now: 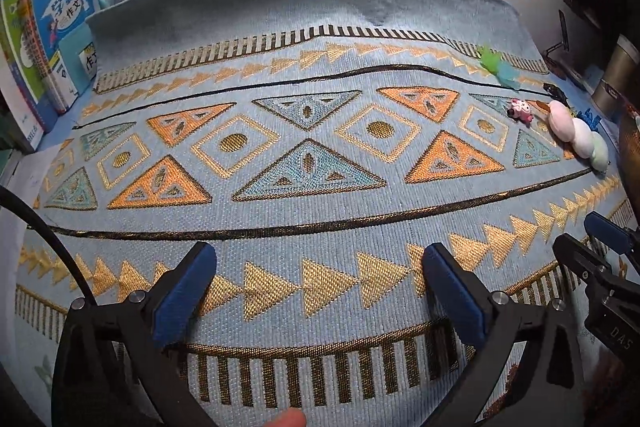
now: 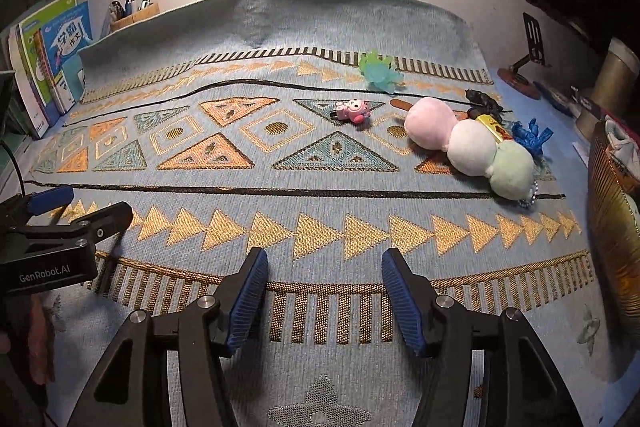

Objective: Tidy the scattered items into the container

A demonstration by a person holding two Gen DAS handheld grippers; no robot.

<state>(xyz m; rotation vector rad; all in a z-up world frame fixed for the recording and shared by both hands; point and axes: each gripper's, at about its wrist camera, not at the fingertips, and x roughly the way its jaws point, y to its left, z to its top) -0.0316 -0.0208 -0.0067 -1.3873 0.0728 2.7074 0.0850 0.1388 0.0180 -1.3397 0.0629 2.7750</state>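
The plush [image 2: 472, 147], three soft balls in pink, white and green, is lying on the cloth [image 2: 304, 195] at about one o'clock from the right gripper [image 2: 324, 291]. Its long axis is running from upper left to lower right in the right wrist view, pink end farthest, green end with a bead chain nearest the woven basket [image 2: 612, 211] at three o'clock. Around it sit the smaller strays: a pink figure [image 2: 354, 111] at twelve o'clock, a green flower [image 2: 378, 71] beyond that, a blue toy [image 2: 530, 135] and a dark toy [image 2: 482, 99] just behind the plush. A yellow tag is peeking out between plush and blue toy; what it belongs to is hard to tell.

The right gripper is hanging over the near border of the cloth with jaws parted and nothing between them. The left gripper [image 1: 320, 291] is standing at full spread, also empty, well to the left; from it the plush [image 1: 576, 135] lies far off at two o'clock.

The right hand is clearly the nearer one. Gripping across the plush's narrow waist probably means a reach forward and right, jaws set crosswise to that slanted axis, then a short carry to the basket.
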